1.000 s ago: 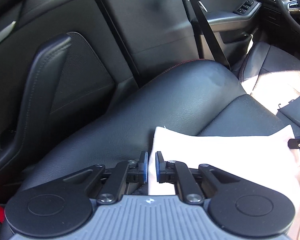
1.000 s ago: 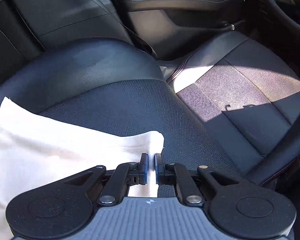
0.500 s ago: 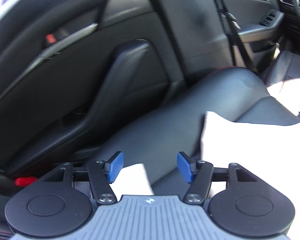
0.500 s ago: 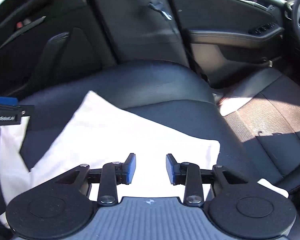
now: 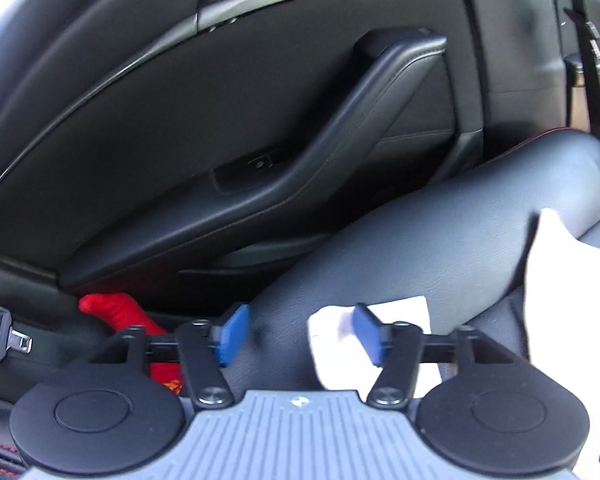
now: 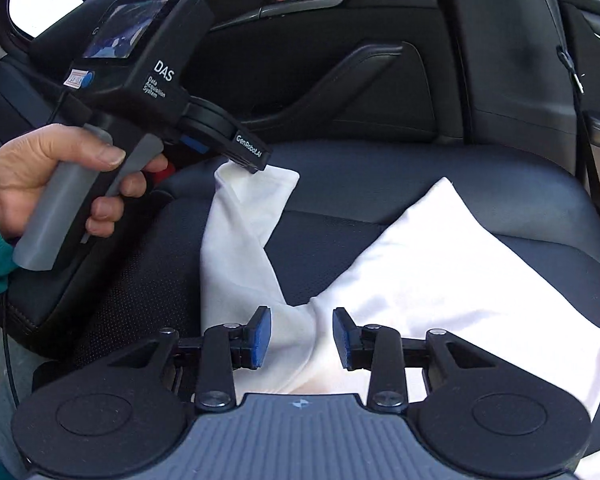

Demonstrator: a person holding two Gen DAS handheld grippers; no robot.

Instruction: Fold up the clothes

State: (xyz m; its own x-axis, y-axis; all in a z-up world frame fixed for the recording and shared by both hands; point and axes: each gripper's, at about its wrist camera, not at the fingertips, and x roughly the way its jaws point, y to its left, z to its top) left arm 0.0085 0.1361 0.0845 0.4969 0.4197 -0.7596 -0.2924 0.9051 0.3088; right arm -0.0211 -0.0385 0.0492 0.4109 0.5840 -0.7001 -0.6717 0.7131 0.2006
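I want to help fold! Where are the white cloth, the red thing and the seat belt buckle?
White cloth garment [image 6: 452, 264]: right wrist view, its flat middle.
Red fabric thing [image 5: 116, 312]: left wrist view, its upper end.
Silver seat belt buckle [image 5: 20, 340]: left wrist view, metal tongue.

"DAS", "GenRobot.AI" on left gripper [image 6: 249, 165]

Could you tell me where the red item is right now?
In the left wrist view, the red item sits lower left, wedged between the seat and the door panel.
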